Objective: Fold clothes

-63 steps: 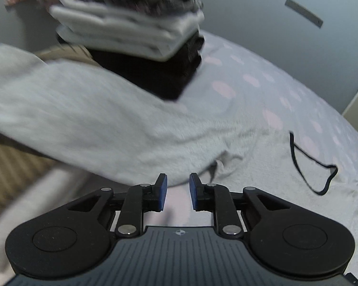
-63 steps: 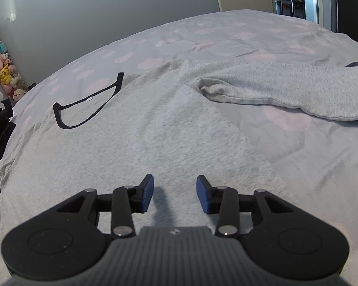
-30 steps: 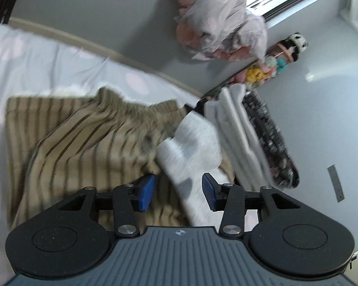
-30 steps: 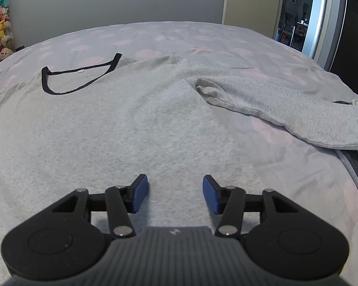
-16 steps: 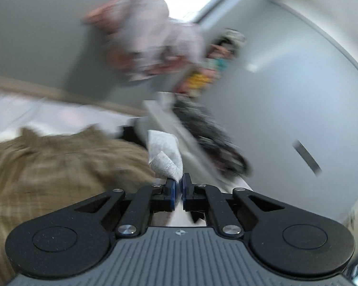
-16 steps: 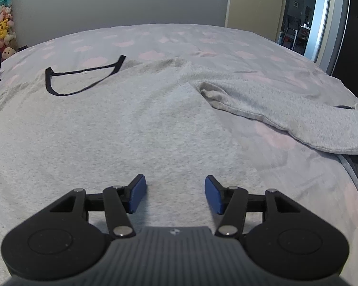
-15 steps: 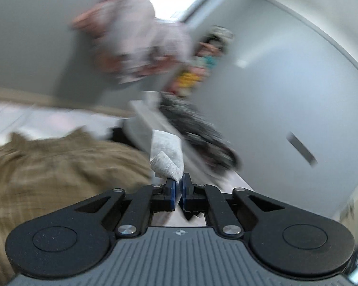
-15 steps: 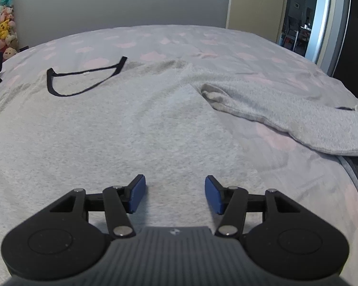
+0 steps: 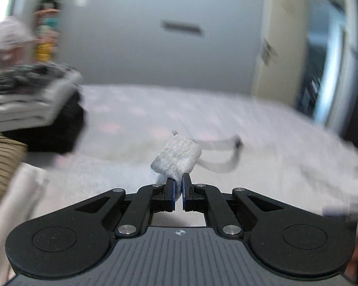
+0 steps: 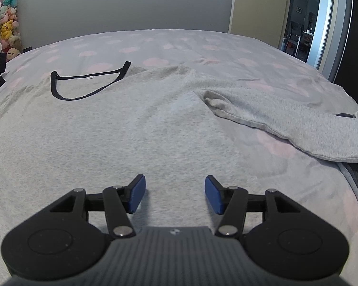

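A bed (image 10: 179, 45) with a grey, pink-spotted cover fills both views, a grey wall behind it and a door (image 10: 255, 4) at the far right. My grey sweater (image 10: 131, 128) lies flat across the cover, its black-trimmed neckline (image 10: 83, 83) to the far left and one sleeve (image 10: 298, 121) stretched out to the right, its end reaching the bed's right edge.

My right gripper (image 10: 175, 194) hovers low over the near part of the sweater's body with its blue pads (image 10: 136, 196) spread wide, nothing between them.

My left gripper (image 9: 178, 191) is pinched tight on the cuff (image 9: 176, 158) of the other sleeve, which sticks up past the fingertips as a folded grey wad (this view is badly blurred, so finer detail is lost). To its left sits a stack (image 9: 28, 97) of folded clothes, white and patterned layers on top of a black one, with a tan striped garment (image 9: 2, 159) just beside it at the near left. Plush toys (image 10: 8, 21) stand at the far left by the wall.
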